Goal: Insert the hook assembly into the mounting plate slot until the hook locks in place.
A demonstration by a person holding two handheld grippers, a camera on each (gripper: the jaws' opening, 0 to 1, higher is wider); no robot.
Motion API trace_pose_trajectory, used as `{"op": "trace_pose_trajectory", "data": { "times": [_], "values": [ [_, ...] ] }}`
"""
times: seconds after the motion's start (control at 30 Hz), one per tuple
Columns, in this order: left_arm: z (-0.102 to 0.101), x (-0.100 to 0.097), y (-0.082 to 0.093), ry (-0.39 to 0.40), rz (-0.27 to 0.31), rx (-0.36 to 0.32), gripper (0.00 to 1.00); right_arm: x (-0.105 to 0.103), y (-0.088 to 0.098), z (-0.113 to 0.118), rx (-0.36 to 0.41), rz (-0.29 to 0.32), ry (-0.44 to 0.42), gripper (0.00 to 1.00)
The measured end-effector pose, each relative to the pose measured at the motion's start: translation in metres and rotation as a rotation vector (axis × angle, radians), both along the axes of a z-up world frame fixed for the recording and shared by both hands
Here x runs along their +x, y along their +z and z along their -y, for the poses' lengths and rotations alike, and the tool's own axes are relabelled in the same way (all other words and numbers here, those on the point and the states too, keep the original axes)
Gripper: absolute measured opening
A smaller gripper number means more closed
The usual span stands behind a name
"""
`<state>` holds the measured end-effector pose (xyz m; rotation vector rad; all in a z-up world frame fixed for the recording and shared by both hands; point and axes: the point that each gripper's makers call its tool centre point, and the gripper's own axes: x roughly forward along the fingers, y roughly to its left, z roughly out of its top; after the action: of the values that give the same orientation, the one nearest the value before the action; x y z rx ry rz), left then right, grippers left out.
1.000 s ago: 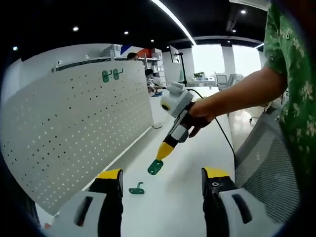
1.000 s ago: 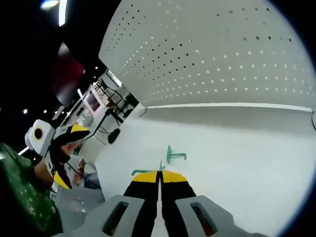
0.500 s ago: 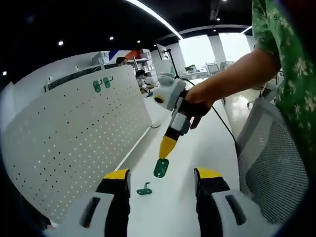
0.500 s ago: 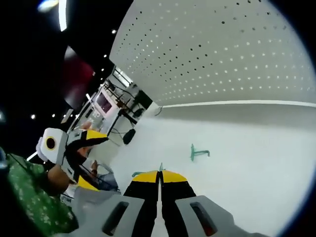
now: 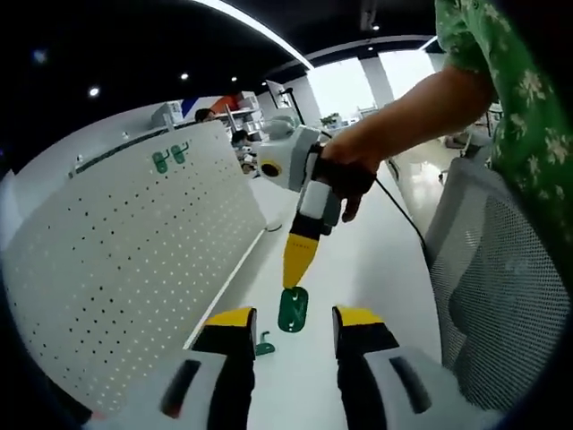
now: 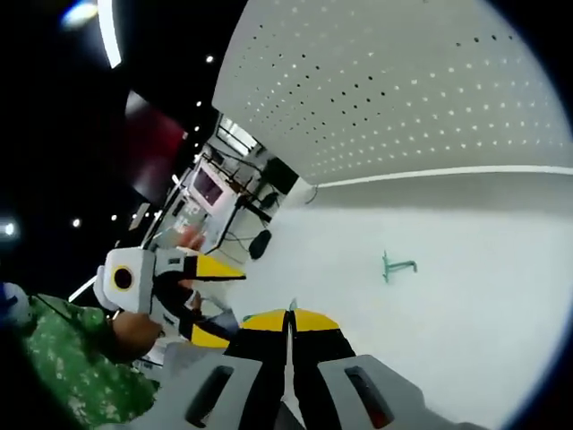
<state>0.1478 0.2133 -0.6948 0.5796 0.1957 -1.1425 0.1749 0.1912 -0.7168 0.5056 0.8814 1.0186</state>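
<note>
My right tool [image 5: 293, 288]: pinched tight on a green plate [image 5: 292, 309], middle of frame.
My left tool [image 5: 290, 335]: jaws apart, holding nothing.
Hook [image 6: 397, 265]: lying on the tabletop [image 6: 466, 287], right of middle.
Pegboard [image 5: 125, 260]: left side.

Hook [image 5: 264, 345] on table [image 5: 394, 269], pegboard [image 5: 134, 269] to its left

In the left gripper view, the left gripper [image 5: 290, 327] has its 2 yellow-tipped jaws spread apart, with a clear gap between them. The right gripper [image 5: 293, 285] reaches in from the right, angled downward, held in the person's right hand [image 5: 345, 175] on a bare forearm, its jaws pressed together on a green hook plate [image 5: 292, 309]. In the right gripper view its 2 jaws meet along a thin line.
</note>
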Motion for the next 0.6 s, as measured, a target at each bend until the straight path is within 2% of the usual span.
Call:
{"op": "trace_pose_trajectory", "data": {
  "times": [0.17, 0.33, 0.6],
  "values": [
    [0.0, -0.001, -0.004, -0.016, 0.033, 0.018, 0.26, -0.004, 0.004, -0.006, 0.018, -0.011, 0.013, 0.0],
    [0.0, -0.001, -0.005, -0.018, 0.04, 0.018, 0.22, -0.008, 0.006, -0.01, 0.033, -0.021, 0.021, 0.0],
    [0.002, -0.002, -0.005, -0.025, 0.05, 0.004, 0.11, -0.013, 0.012, -0.013, 0.053, -0.03, 0.029, 0.0]
  ]
}}
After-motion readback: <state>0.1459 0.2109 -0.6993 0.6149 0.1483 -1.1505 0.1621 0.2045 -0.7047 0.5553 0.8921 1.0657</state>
